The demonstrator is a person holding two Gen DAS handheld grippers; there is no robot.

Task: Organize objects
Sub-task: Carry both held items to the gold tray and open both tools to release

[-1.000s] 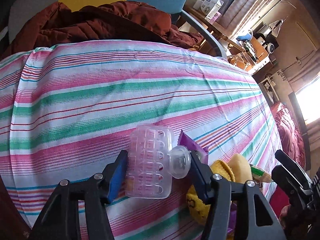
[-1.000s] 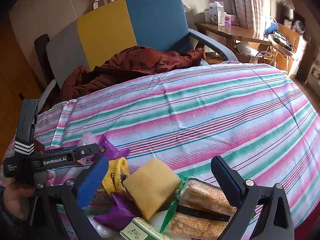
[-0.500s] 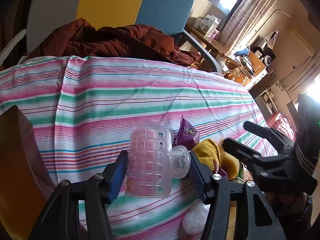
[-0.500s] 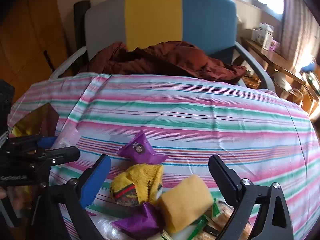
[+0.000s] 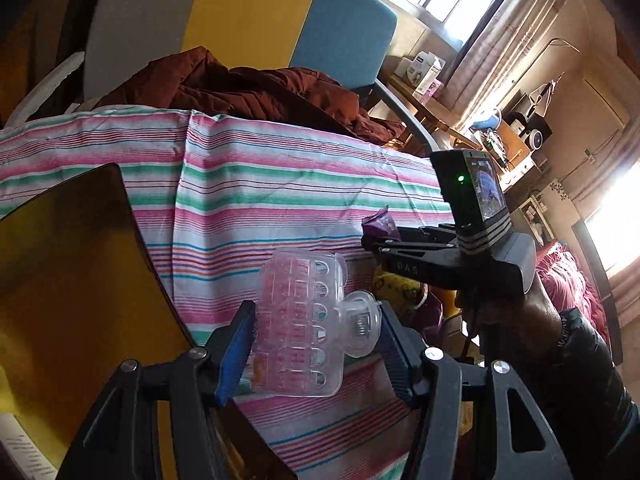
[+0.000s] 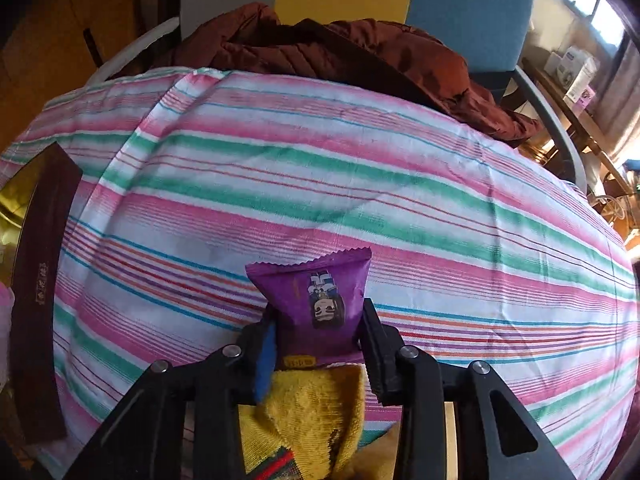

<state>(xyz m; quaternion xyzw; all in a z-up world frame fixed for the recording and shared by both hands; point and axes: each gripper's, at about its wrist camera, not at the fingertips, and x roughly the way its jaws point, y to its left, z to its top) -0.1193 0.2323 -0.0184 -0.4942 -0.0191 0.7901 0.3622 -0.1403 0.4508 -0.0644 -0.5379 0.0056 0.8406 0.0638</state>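
Striped cloth (image 6: 360,184) in pink, green, white and thin blue and red lines covers the work surface, creased, with one fold running down its left part. Behind the cloth stands one chair (image 5: 256,20) with grey, yellow and blue back panels, and one rust-brown quilted jacket (image 6: 340,52) lies heaped on its seat, touching the cloth's far edge. Right of the chair, a wooden side table (image 5: 436,108) carries small white boxes under sunlit curtained windows. At the cloth's left edge sits one box with a shiny gold inside and a dark maroon wall (image 6: 40,300). Left gripper (image 5: 316,336): jaws closed on one clear plastic hair claw clip (image 5: 300,320), ribbed and translucent with a pink tint, round hinge knob against the right pad, held above the cloth just beside the box. Right gripper (image 6: 316,344): jaws clamped on one glossy purple snack packet (image 6: 316,300) with a serrated top edge and a printed cartoon figure, held upright over the cloth's near part. Directly under this gripper lies one yellow knitted fabric item (image 6: 312,420) with a red and green band. In the left view, a hand (image 5: 516,320) in a dark sleeve grips the right tool's handle.
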